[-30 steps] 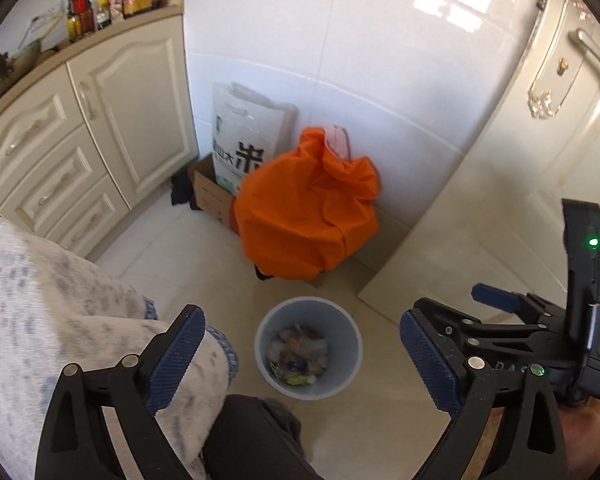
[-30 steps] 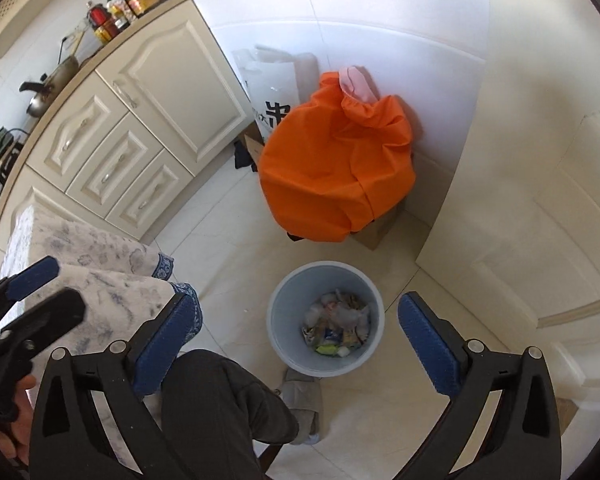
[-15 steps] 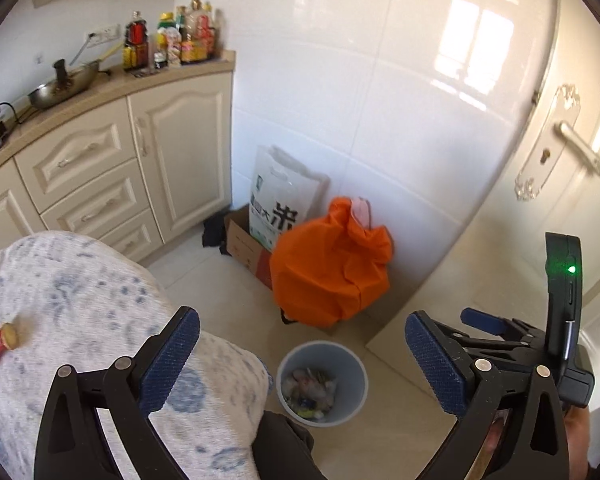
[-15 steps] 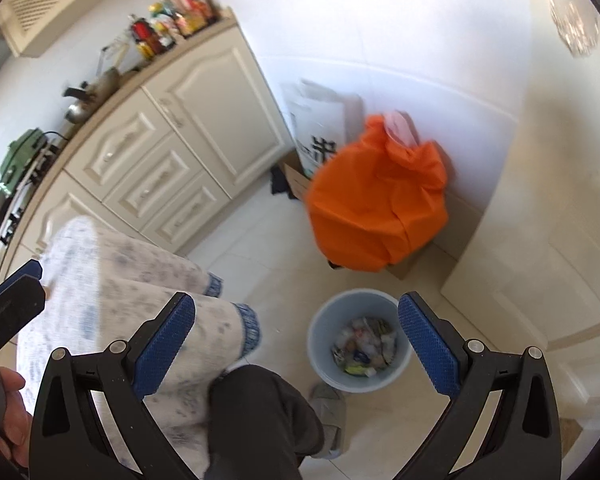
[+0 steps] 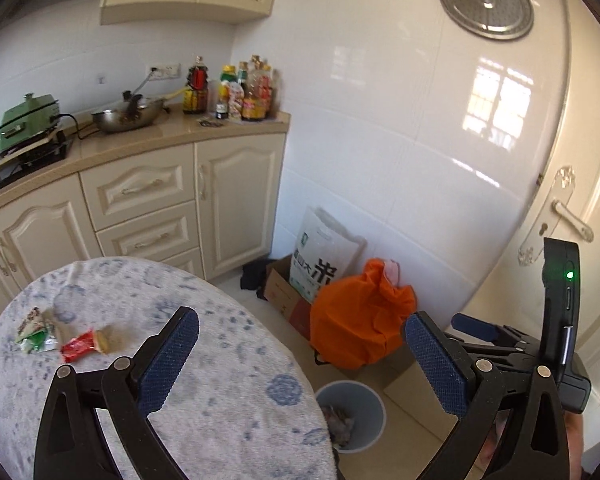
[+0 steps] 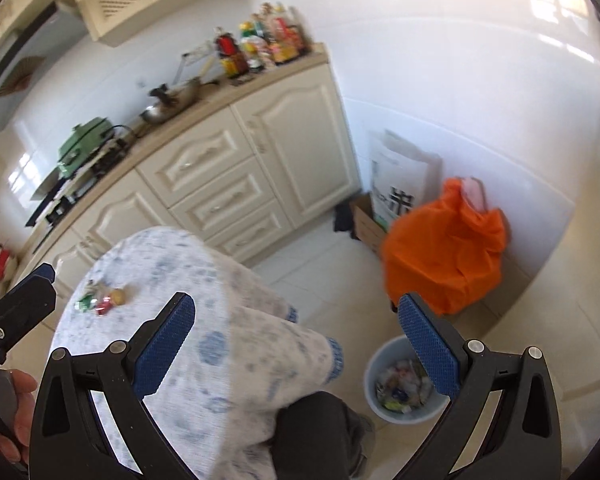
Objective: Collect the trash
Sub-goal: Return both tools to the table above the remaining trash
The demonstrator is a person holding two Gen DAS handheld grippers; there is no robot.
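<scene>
Loose wrappers lie on the round table's blue-flowered cloth [image 5: 228, 412]: a red wrapper [image 5: 78, 346] and a green-and-white one [image 5: 34, 330]; they also show small in the right wrist view [image 6: 100, 300]. A pale blue trash bin [image 5: 374, 408] with litter inside stands on the floor beside the table, and shows in the right wrist view [image 6: 374, 376] too. My left gripper [image 5: 300, 356] is open and empty above the table's right side. My right gripper [image 6: 296, 344] is open and empty above the table edge and bin.
An orange bag [image 5: 360, 320], a white printed bag [image 5: 324, 256] and a cardboard box [image 5: 282, 294] stand against the tiled wall. Cream cabinets [image 5: 160, 208] carry a wok, bottles and a green cooker. A door [image 5: 580, 216] is at the right. My dark trouser leg [image 6: 316, 432] is below.
Both grippers have risen and tilted up from over the bin; the table top with its wrappers has come into view. Both stay open and empty.
</scene>
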